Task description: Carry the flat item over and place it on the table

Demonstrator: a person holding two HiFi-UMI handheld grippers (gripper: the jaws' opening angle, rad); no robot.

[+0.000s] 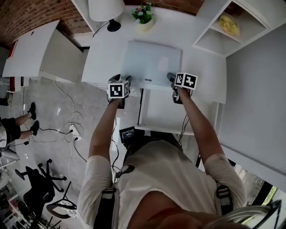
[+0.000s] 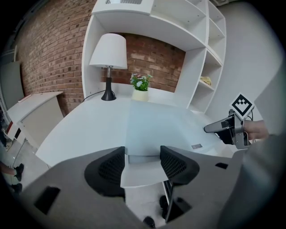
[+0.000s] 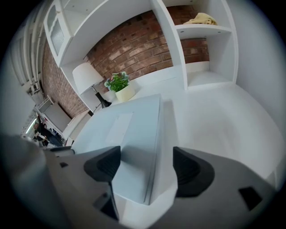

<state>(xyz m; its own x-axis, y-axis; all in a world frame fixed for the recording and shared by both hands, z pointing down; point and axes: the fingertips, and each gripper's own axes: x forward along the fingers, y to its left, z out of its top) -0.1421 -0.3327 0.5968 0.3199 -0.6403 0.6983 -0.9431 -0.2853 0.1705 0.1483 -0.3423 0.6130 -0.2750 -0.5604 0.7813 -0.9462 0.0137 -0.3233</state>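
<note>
Flat item (image 1: 152,62): lying on white table (image 1: 105,49).
Left gripper (image 2: 142,164): jaws apart, astride near edge.
Right gripper (image 3: 146,167): jaws wide, released, astride near corner.

Bright even daylight, soft faint shadows, strong fisheye warp, dark vignetted corners.

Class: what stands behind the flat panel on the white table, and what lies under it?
A potted plant and a lamp stand behind the panel. It lies on the table; anything between them is covered.
</note>
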